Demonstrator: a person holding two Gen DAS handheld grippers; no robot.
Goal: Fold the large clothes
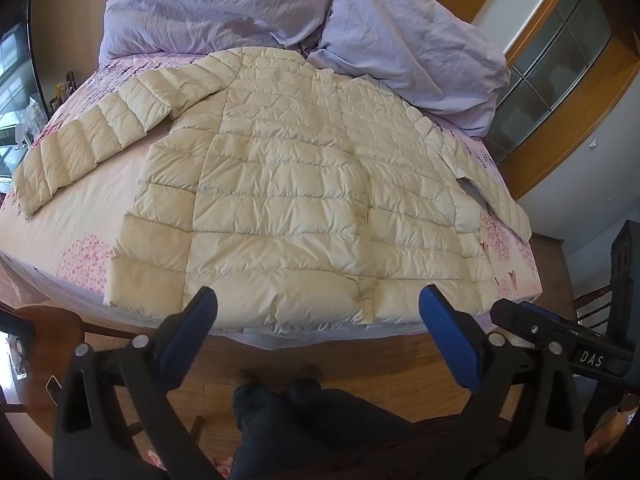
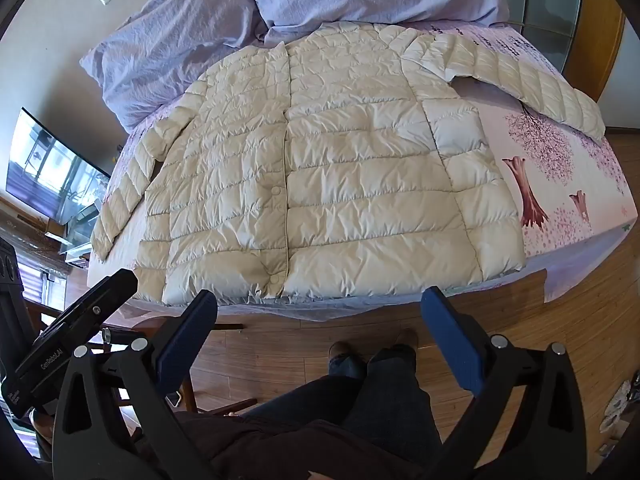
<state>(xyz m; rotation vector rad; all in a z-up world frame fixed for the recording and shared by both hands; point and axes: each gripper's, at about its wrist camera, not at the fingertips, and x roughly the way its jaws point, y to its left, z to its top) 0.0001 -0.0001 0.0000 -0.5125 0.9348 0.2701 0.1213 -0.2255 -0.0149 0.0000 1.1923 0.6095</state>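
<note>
In the left wrist view, a cream quilted down jacket (image 1: 296,184) lies flat on the bed (image 1: 72,240), which has a pink sheet with a flower print; its long axis runs from the near edge of the bed to the far side, with the hem close to the near edge and the collar pointing away, toward the lilac pillows (image 1: 304,12); one sleeve (image 1: 92,140) stretches out to the left and slants toward the near side, the other sleeve (image 1: 492,184) goes down along the right side of the body; the left gripper (image 1: 318,304) hovers just in front of the hem, not touching it, and its blue jaws are spread wide with nothing between them; the right gripper (image 1: 560,336) is seen partly at the right edge.

In the right wrist view, the jacket (image 2: 320,176) shows its front with a closed placket and snap buttons (image 2: 276,190) along the middle; the collar again points toward the pillows (image 2: 280,4), the hem toward the camera; the right gripper (image 2: 320,304) is above the wooden floor (image 2: 304,336), near the hem, jaws spread apart and holding nothing; the left gripper (image 2: 72,328) appears at the lower left, its jaws not shown here.
</note>
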